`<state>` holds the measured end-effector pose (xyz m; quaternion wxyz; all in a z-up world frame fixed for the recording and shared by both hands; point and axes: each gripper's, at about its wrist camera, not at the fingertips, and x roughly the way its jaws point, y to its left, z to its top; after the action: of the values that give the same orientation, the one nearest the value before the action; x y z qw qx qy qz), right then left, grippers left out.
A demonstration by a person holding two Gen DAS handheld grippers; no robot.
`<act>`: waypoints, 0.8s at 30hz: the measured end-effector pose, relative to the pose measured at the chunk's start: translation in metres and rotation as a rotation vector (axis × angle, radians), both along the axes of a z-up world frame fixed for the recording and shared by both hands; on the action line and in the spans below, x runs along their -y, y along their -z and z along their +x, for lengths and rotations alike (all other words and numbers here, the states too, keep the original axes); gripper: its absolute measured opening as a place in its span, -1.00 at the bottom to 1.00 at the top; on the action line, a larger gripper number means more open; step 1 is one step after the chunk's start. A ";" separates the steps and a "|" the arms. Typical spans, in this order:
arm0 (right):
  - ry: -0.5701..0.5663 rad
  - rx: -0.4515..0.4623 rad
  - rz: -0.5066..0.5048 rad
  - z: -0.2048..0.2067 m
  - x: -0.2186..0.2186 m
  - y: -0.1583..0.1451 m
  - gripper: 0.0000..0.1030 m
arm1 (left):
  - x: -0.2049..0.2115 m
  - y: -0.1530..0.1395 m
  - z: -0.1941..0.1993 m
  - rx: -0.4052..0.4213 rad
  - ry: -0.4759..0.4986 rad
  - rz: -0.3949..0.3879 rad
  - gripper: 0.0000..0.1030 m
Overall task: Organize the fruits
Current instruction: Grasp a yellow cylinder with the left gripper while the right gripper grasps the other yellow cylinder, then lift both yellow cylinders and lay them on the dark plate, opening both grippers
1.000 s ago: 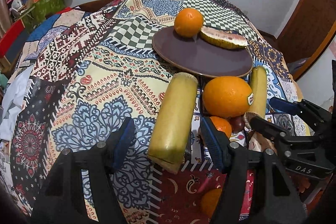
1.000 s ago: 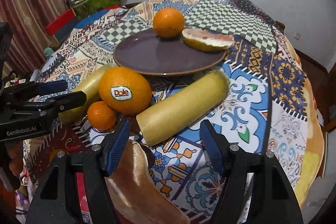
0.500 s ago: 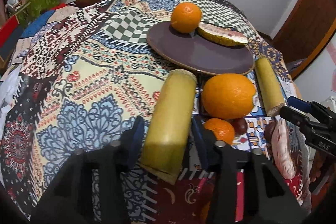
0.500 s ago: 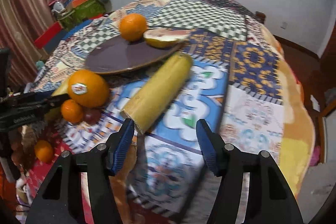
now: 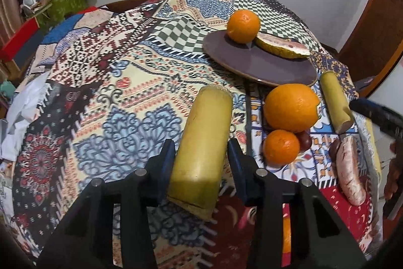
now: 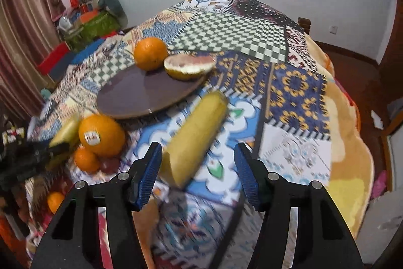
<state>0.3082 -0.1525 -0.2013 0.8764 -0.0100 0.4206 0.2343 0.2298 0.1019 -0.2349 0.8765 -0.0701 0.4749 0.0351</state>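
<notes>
Patchwork cloth covers the desk (image 5: 100, 97), and the brown plate (image 5: 264, 64) already holds an orange (image 5: 243, 25) and a melon slice (image 5: 282, 48), likely the collection spot. Left gripper (image 5: 201, 165) pinches the near yellow stalk (image 5: 204, 143), ready to lift. Right gripper (image 6: 199, 173) hangs spread beside the other stalk (image 6: 196, 132), gripping nothing.

The left gripper (image 5: 201, 163) points steeply down, jaws clamped. The right gripper (image 6: 199, 168), at three o'clock of it, stands open.
</notes>
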 end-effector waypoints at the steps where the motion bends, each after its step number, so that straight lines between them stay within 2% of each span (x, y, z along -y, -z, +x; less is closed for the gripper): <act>1: 0.003 -0.002 0.001 0.004 -0.003 0.000 0.08 | -0.001 0.000 -0.001 -0.001 0.001 0.001 -0.16; 6: 0.037 -0.015 -0.037 0.022 -0.014 0.013 0.08 | -0.003 0.000 0.000 -0.013 0.011 -0.006 -0.16; 9: 0.040 -0.064 -0.017 0.028 -0.014 0.026 0.09 | -0.002 0.002 0.004 -0.017 0.025 -0.013 -0.16; 11: 0.038 -0.051 -0.015 0.026 -0.014 0.026 0.06 | -0.002 0.004 0.008 -0.025 0.032 -0.019 -0.16; 13: 0.006 -0.045 -0.018 0.022 -0.016 0.024 -0.10 | -0.002 0.006 0.012 -0.028 0.035 -0.021 -0.16; 24: -0.143 -0.014 -0.127 -0.002 -0.005 0.019 -0.35 | 0.000 0.010 0.030 -0.034 0.048 -0.015 -0.16</act>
<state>0.3063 -0.1473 -0.2206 0.8519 -0.0938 0.4391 0.2695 0.2594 0.1019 -0.2445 0.8683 -0.0646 0.4918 0.0117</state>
